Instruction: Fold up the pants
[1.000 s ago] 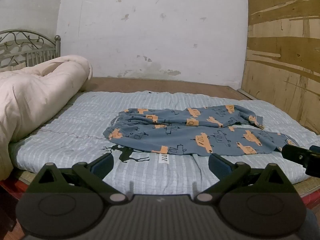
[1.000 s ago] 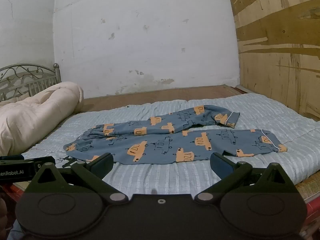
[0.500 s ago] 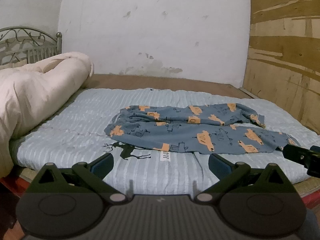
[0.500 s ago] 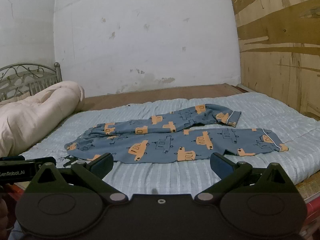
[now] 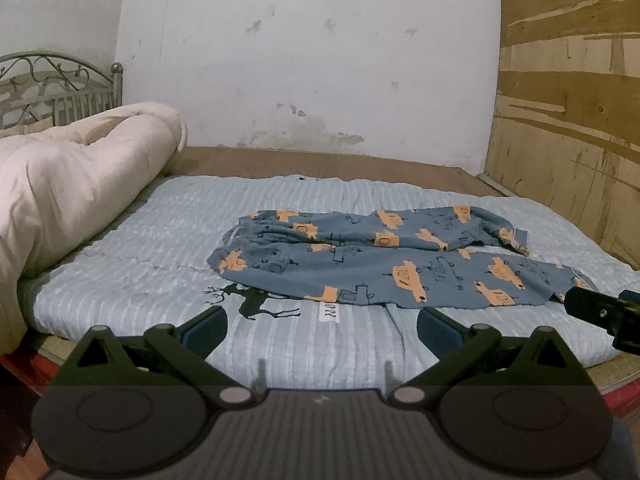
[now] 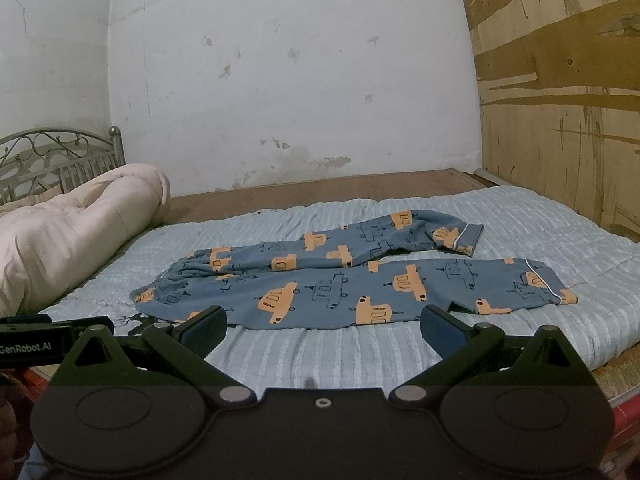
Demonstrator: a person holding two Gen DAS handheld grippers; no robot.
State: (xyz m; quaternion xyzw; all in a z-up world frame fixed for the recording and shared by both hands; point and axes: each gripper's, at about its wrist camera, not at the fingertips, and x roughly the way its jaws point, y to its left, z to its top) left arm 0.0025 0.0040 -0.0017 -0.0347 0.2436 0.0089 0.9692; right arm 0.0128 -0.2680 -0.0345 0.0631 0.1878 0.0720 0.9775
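Rolled duvet [image 5: 68, 184] walls off mattress's [image 5: 160, 280] left side.

A stained white wall [image 6: 288, 80] stands behind the bed [image 5: 328, 344]; plywood panelling [image 6: 560, 92] lines the right side. A cream duvet [image 5: 72, 176] lies rolled beside the iron headboard [image 5: 52, 88].

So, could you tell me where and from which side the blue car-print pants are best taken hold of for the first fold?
Probably the pants by the near leg: left gripper at the waistband corner, right gripper at the white-piped cuff. Both edges lie flat at the bed's near side, so come in low from the front.
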